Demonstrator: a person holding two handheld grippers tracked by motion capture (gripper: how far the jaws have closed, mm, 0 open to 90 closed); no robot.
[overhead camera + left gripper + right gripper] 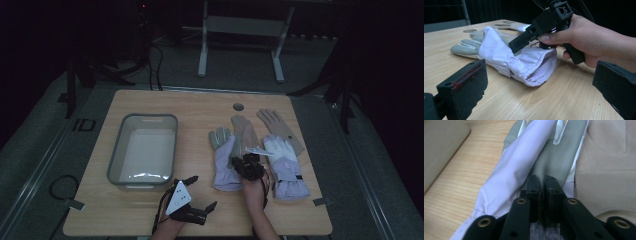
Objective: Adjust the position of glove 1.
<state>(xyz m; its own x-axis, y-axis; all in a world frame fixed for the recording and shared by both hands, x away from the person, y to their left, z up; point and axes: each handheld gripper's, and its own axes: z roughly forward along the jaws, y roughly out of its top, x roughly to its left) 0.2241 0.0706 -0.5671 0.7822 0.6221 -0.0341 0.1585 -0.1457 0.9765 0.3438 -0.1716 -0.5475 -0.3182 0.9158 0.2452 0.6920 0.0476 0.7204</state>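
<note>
Four gloves are laid on the right half of the table (150,107). The lavender glove (226,162), nearest the tub (143,150), is lain with its long axis running near to far, cuff toward the near edge and grey fingers pointing far. The right gripper (248,165) is placed over its cuff end, on the glove's right side, jaws almost together with only a narrow slit between them; nothing is seen gripped. The left gripper (200,192) is held wide open and empty, near-left of the cuff, farther from it than the right one. Access to the cuff is judged easiest from the near side.
</note>
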